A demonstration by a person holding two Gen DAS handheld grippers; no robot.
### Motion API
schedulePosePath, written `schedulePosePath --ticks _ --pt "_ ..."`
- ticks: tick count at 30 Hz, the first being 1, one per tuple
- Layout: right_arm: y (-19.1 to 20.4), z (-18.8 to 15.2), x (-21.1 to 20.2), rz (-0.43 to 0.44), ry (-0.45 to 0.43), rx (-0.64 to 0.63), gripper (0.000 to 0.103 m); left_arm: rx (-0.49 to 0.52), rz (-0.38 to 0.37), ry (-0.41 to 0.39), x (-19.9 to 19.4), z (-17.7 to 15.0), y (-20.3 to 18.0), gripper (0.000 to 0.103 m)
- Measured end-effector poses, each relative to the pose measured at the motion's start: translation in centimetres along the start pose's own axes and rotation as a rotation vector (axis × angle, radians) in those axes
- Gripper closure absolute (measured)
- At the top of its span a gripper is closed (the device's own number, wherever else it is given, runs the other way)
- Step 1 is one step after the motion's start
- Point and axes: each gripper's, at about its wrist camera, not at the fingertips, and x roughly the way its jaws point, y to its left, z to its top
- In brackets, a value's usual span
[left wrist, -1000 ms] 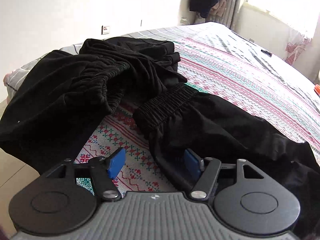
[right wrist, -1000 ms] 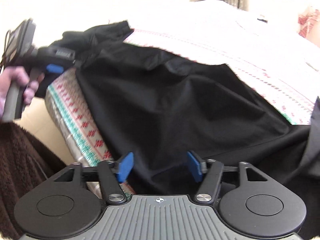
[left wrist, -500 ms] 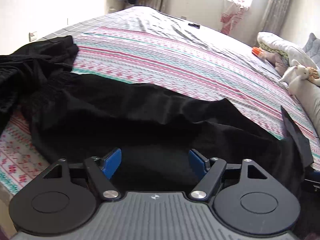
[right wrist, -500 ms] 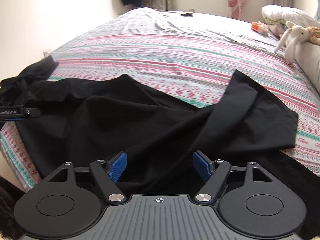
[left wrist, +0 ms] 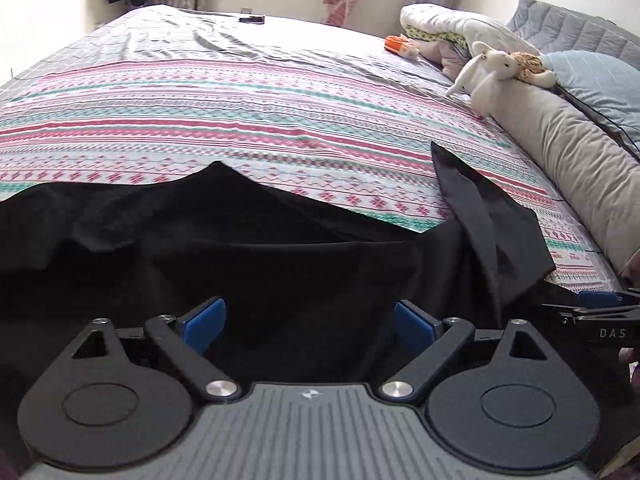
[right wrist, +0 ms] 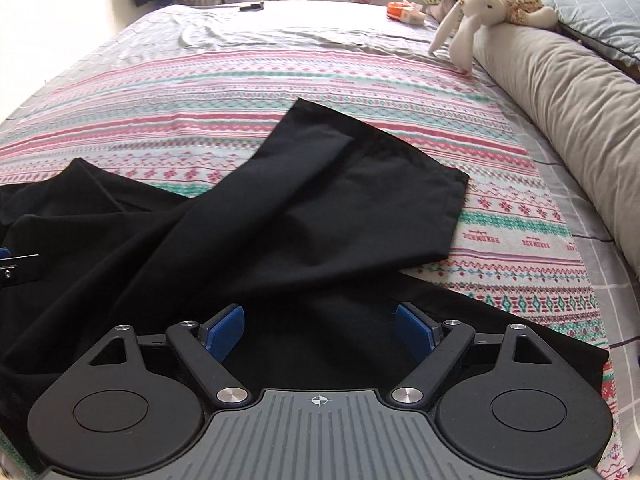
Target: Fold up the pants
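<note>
Black pants [left wrist: 248, 264] lie spread along the near edge of the bed, legs toward the right. In the right wrist view the pants [right wrist: 304, 208] show one leg crossed over the other, its hem up on the striped bedspread. My left gripper [left wrist: 308, 322] is open and empty, low over the black cloth. My right gripper [right wrist: 320, 328] is open and empty over the lower leg. The right gripper's tip shows at the right edge of the left wrist view [left wrist: 596, 300]. The left gripper's tip shows at the left edge of the right wrist view [right wrist: 16, 268].
The bed has a striped patterned bedspread [left wrist: 240, 120]. A long beige bolster [right wrist: 568, 92] lies along the right side with a white stuffed rabbit [right wrist: 468, 16] on it. Pillows [left wrist: 592, 76], an orange item [right wrist: 398, 10] and a small dark object [left wrist: 252, 19] lie farther back.
Both grippers have swung to the right along the pants, from the waistband end toward the legs. Both have stayed open. The pile of other black clothes has left the view.
</note>
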Motion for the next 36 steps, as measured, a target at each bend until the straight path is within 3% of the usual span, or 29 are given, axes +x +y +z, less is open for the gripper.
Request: schedulePosePath --ticks 11,15,17,21,22,25,26,31,36 --pt "-8.2 -0.5 1.9 -0.072 0.062 0.121 0.015 0.111 -0.117 0.011 6.9 4.6 -7.1 0.000" --pt "-10.2 -0.5 1.9 -0.072 0.080 0.170 0.015 0.068 -0.199 0.039 10.2 6.5 -8.9 0.000" --pt "-10.8 -0.4 1.5 -0.068 0.070 0.185 0.015 0.026 -0.229 0.049 11.8 7.2 -9.2 0.020" --pt "-11.7 0.0 0.9 -0.059 0.055 0.218 0.015 -0.001 -0.238 0.067 14.4 8.0 -10.1 0.036" --pt "-11.8 0.1 0.8 -0.056 0.053 0.222 0.015 0.002 -0.239 0.062 14.6 8.0 -10.3 0.044" --pt "-12.2 0.4 0.8 -0.054 0.052 0.231 0.015 0.017 -0.248 0.003 13.6 8.3 -11.2 0.078" --pt "-12.4 0.5 0.8 -0.057 0.050 0.233 0.015 0.022 -0.272 -0.028 12.7 8.4 -11.5 0.081" --pt "-14.6 1.4 -0.8 -0.074 0.009 0.260 0.015 0.073 -0.477 -0.148 7.0 8.4 -13.8 0.082" --pt "-18.3 1.6 -3.5 -0.036 -0.054 0.351 0.015 0.192 -0.699 -0.163 1.0 5.0 -17.7 0.082"
